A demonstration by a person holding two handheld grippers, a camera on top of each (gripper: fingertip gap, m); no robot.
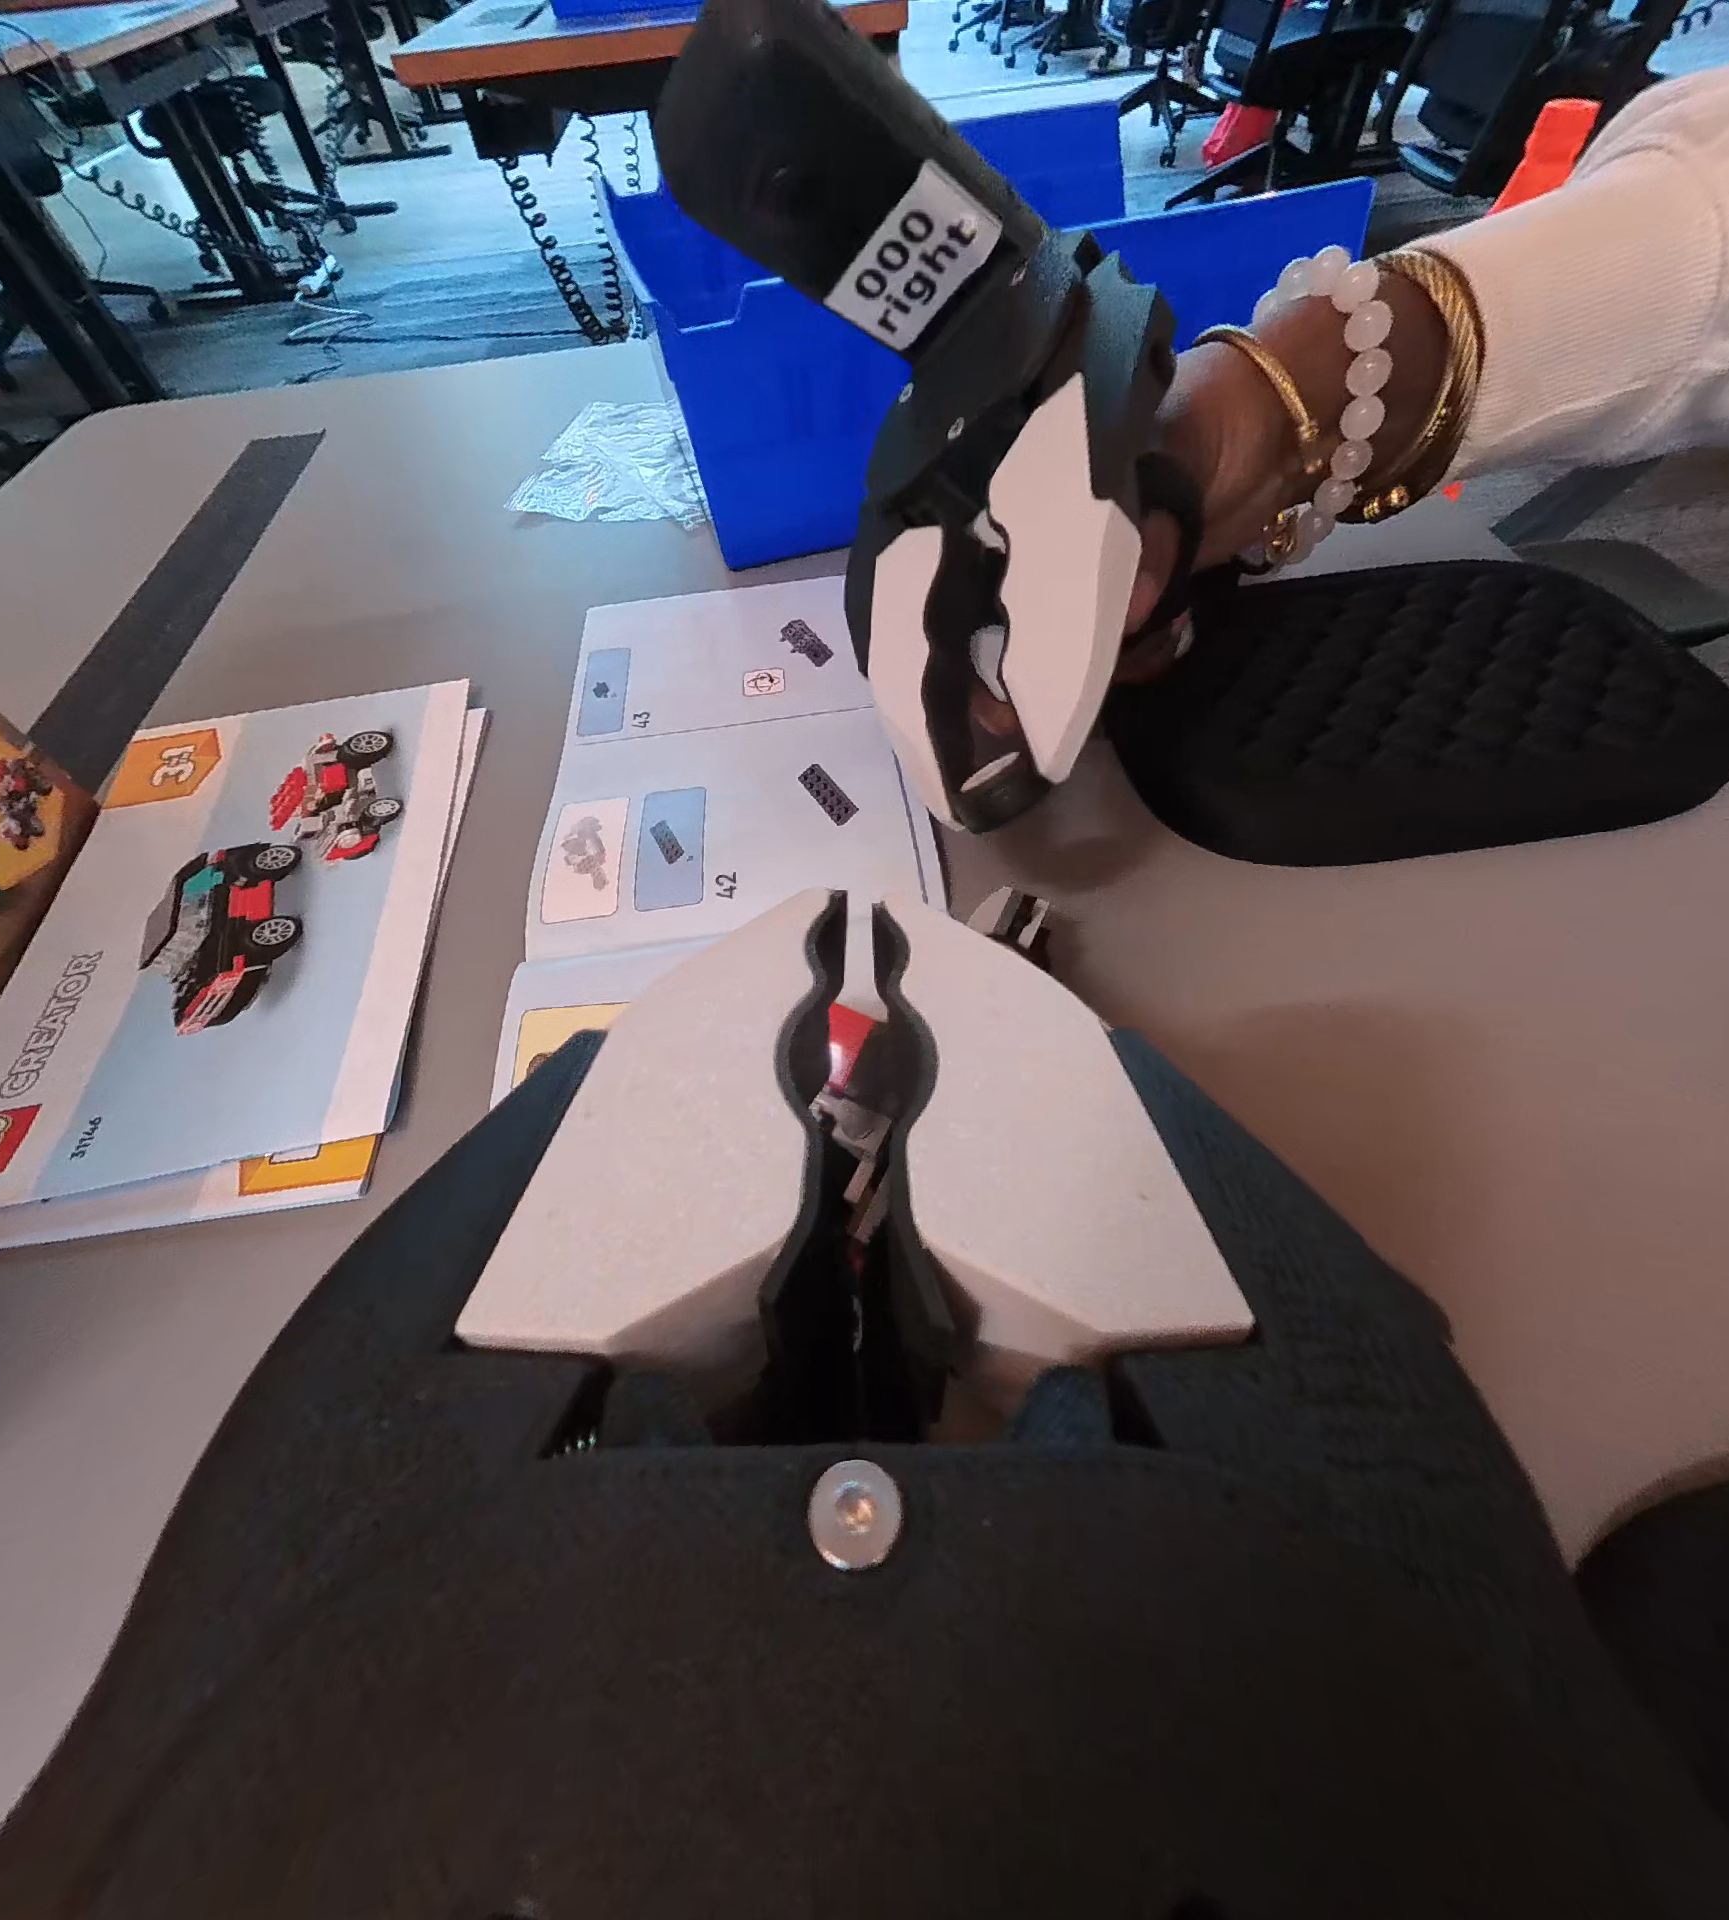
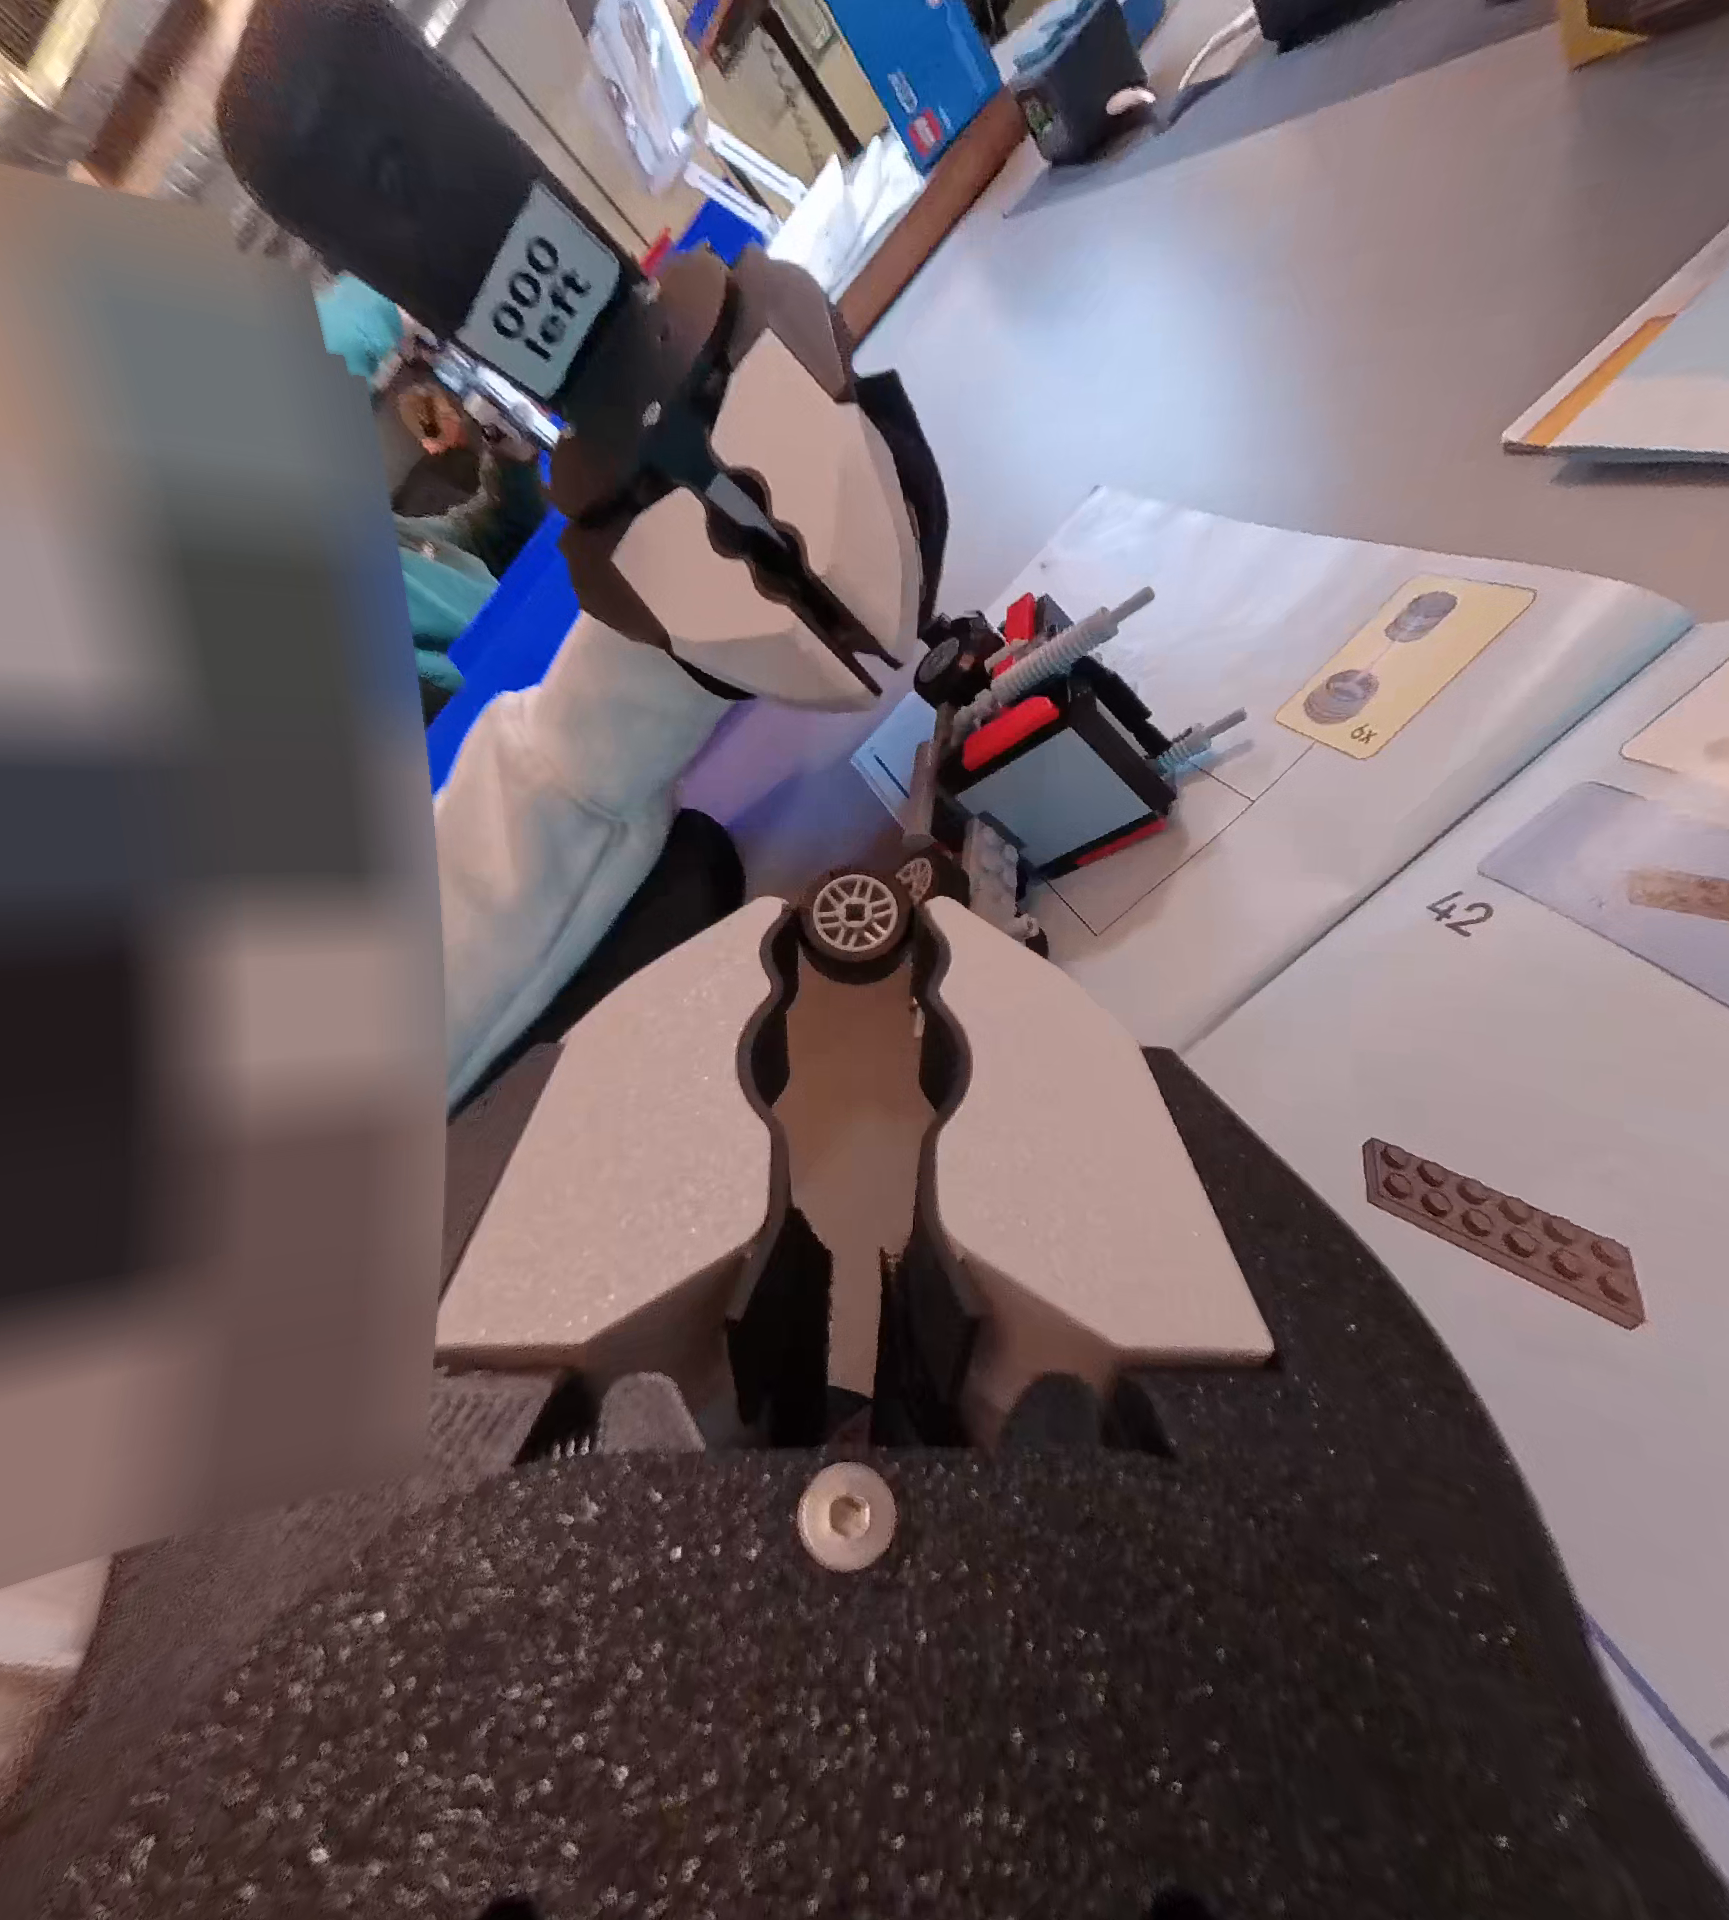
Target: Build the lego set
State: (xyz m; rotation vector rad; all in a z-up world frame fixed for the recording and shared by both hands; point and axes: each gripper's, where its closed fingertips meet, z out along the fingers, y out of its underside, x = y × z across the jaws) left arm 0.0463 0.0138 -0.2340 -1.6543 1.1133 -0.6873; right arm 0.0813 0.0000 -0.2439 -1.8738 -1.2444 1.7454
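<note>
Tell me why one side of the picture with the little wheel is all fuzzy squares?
Right wrist view: those left-side squares were added afterwards to hide a person; the wheel in the right claw looks sharp. Left wrist view: no such patch, but the wide lens bends the table edges.

A grey table [image 1: 320, 540] fills the foreground. Behind it stand wood-topped desks [image 1: 527, 52] on black legs, black office chairs [image 1: 1255, 62], coiled cables [image 1: 548, 239] and a pale floor [image 1: 403, 260].
</note>
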